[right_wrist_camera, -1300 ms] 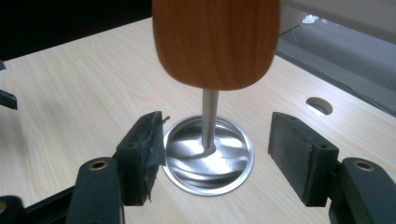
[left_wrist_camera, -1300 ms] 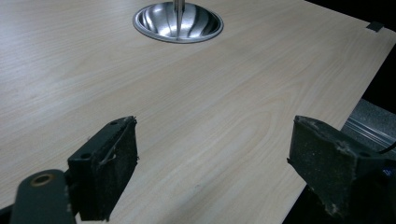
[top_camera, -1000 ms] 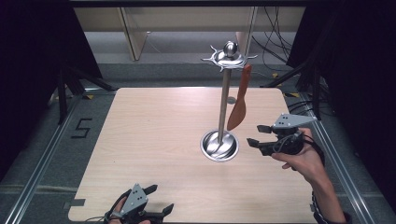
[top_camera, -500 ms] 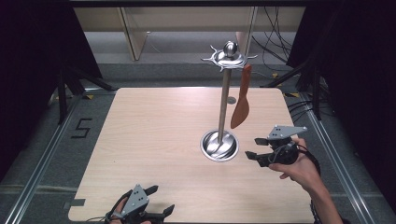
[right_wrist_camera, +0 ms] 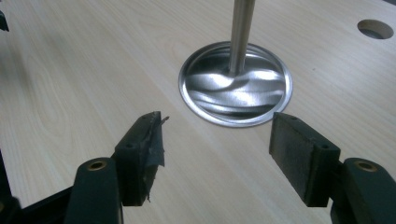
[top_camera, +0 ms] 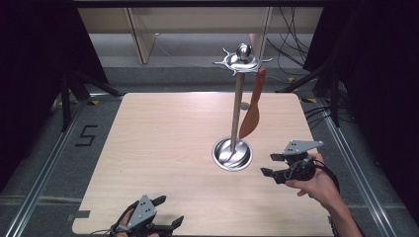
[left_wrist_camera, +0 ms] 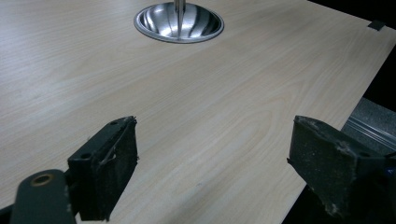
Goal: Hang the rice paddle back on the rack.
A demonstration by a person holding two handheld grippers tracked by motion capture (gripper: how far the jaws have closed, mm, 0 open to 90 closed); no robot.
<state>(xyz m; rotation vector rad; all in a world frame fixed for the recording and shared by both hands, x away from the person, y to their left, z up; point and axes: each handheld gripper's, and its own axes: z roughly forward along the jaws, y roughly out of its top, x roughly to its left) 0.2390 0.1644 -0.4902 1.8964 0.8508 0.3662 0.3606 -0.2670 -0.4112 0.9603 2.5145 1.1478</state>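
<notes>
A steel utensil stand [top_camera: 236, 106] rises from a round dished base [top_camera: 232, 154] right of the table's middle, with hooks around its top [top_camera: 242, 59]. An orange-brown spatula [top_camera: 252, 109] hangs from one hook on the right side. My right gripper [top_camera: 269, 165] hovers just right of the base, held in a hand, open with nothing between its jaws. In the right gripper view the base [right_wrist_camera: 236, 84] and pole [right_wrist_camera: 242, 32] lie just beyond the jaws. My left gripper [top_camera: 167, 211] rests at the table's front edge, open and holding nothing; its view shows the base [left_wrist_camera: 178, 22] far off.
The pale wooden table [top_camera: 163, 143] has a small round hole [right_wrist_camera: 374, 28] behind the stand. Dark curtains flank both sides, and cables lie on the floor at the back right. A "5" mark [top_camera: 85, 135] sits on the floor at the left.
My right gripper has come down and toward the front of the table, away from the hanging spatula. The left gripper has not moved.
</notes>
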